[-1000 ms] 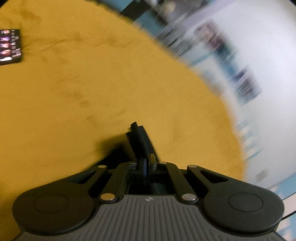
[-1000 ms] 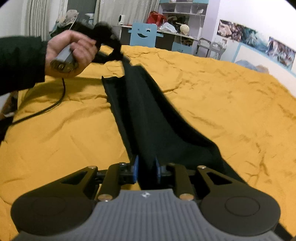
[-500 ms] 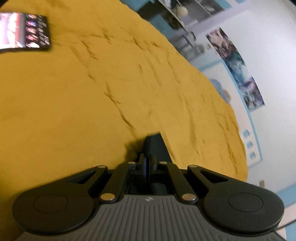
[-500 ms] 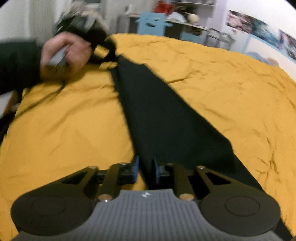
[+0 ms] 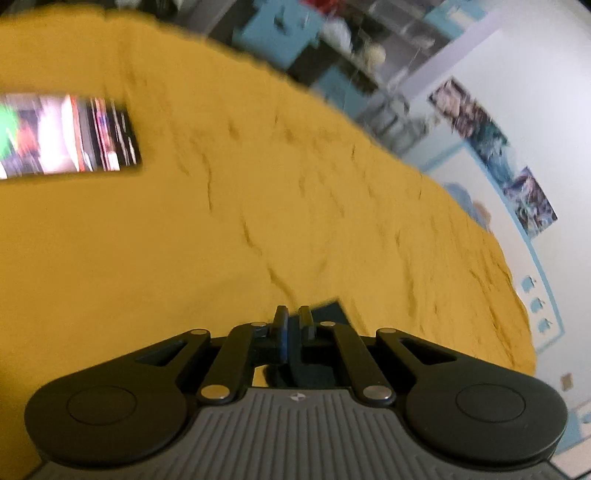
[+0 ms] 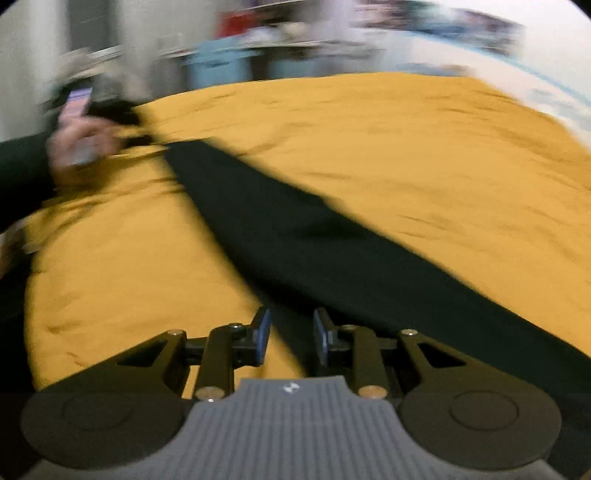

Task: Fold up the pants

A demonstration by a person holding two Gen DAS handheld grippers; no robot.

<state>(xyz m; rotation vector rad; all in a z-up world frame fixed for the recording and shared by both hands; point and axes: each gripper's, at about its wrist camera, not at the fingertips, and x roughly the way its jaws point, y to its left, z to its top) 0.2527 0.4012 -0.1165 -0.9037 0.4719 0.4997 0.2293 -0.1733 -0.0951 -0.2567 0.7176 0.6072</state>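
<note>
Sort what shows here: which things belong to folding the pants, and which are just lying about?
Part of the job:
- black pants, stretched across the bed
- left gripper, shut on one end of them
- right gripper, jaws just opening, cloth between them
- yellow bedspread, the work surface

Lying about:
- lit phone on the bedspread
- wall posters
- blue shelving

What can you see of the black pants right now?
The black pants look like soft plain cloth, stretched as one long band across the yellow bedspread. The far end is pinched in the shut left gripper; the near end runs between the right gripper jaws, which have just been opening and don't press it.
</note>
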